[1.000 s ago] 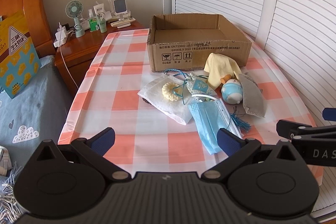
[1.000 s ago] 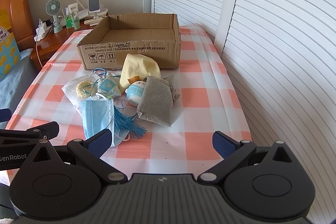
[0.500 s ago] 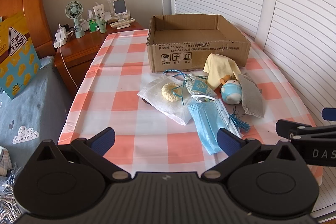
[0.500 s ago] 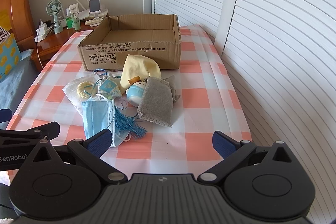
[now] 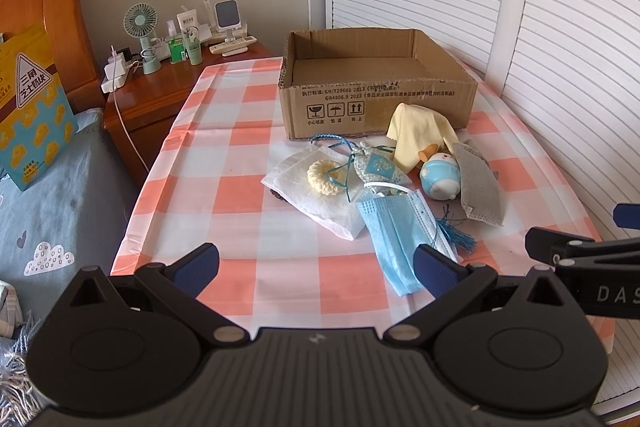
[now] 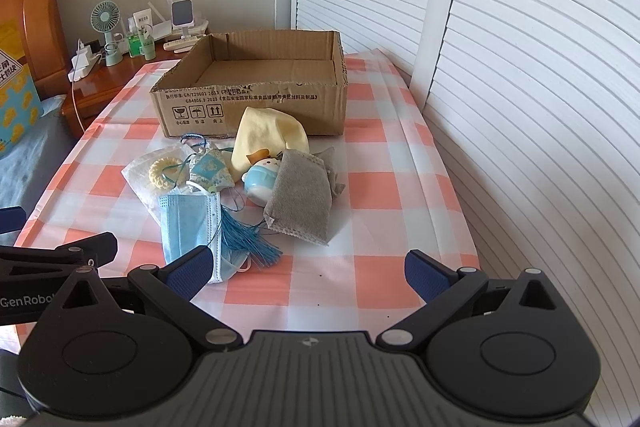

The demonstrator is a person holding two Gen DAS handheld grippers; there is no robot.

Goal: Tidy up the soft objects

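Observation:
A pile of soft things lies on the checked tablecloth point(image 5: 240, 195) in front of an empty cardboard box point(image 5: 376, 95): a blue face mask point(image 5: 396, 231), a white pouch with a yellow knitted ring point(image 5: 326, 177), a patterned sachet point(image 5: 378, 167) with a blue tassel point(image 6: 248, 243), a yellow cloth point(image 5: 420, 135), a small blue-and-white toy point(image 5: 440, 179) and a grey pouch point(image 5: 478, 187). The same pile shows in the right wrist view, with the mask point(image 6: 188, 223) and grey pouch point(image 6: 300, 199) nearest. My left gripper point(image 5: 316, 267) is open and empty near the table's front edge. My right gripper point(image 6: 308, 269) is open and empty beside it.
A wooden nightstand point(image 5: 160, 91) with a small fan point(image 5: 142, 27), bottles and a phone stand is at the back left. A bed with a wooden headboard point(image 5: 60, 7) is on the left. White louvred doors point(image 6: 520, 67) run along the right side.
Both grippers have edged slightly forward toward the pile. Nothing on the table has moved.

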